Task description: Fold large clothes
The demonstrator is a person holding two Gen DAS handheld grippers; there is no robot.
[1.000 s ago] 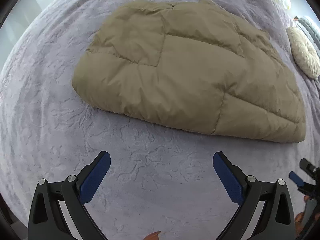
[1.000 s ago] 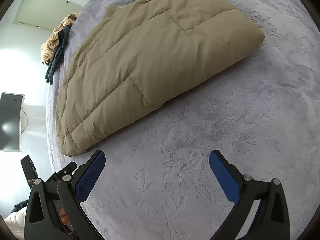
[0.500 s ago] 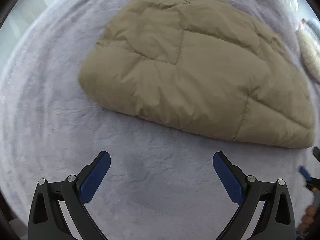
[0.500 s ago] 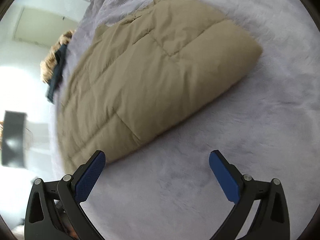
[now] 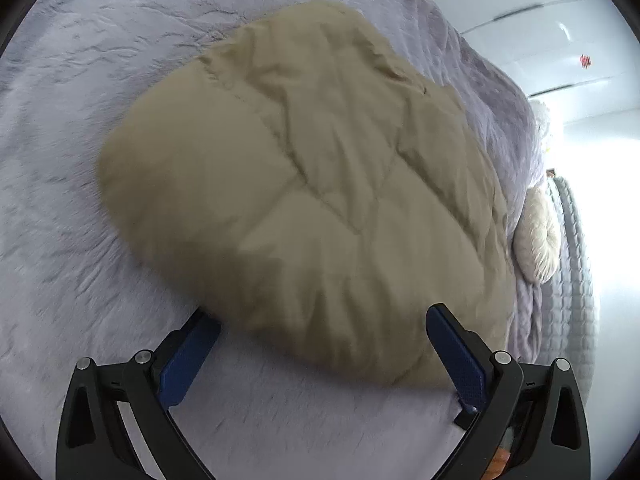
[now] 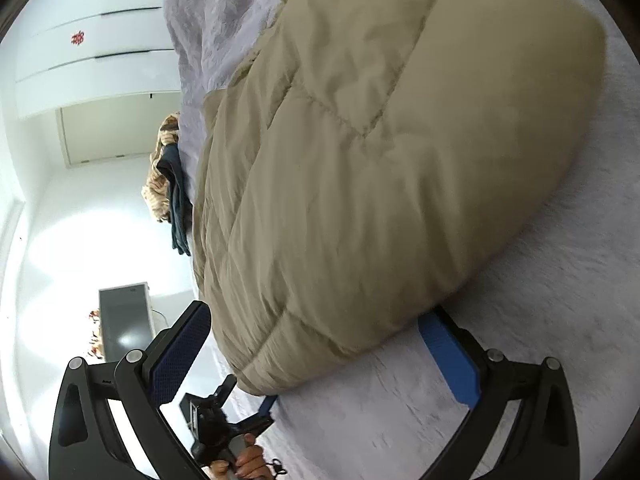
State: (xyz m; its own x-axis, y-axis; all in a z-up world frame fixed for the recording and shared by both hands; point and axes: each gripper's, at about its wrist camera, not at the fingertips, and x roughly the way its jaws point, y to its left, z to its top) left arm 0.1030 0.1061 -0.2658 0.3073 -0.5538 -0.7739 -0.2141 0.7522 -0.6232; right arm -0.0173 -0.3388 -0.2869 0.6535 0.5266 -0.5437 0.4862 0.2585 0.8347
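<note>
A folded tan quilted down coat lies on a lavender plush bedspread; it also fills the right wrist view. My left gripper is open, its blue pads at the coat's near folded edge, the edge between them. My right gripper is open, its jaws straddling the coat's near lower edge. The left gripper, held by a hand, shows low in the right wrist view, below the coat's corner.
A cream round cushion and a grey quilted pillow lie at the bed's right side. A pile of clothes sits at the bed's far edge. White wardrobe doors and a dark screen stand beyond the bed.
Both grippers moved forward and down to the coat's near edge, which now lies between the open jaws. The views tilted and the coat looms much larger.
</note>
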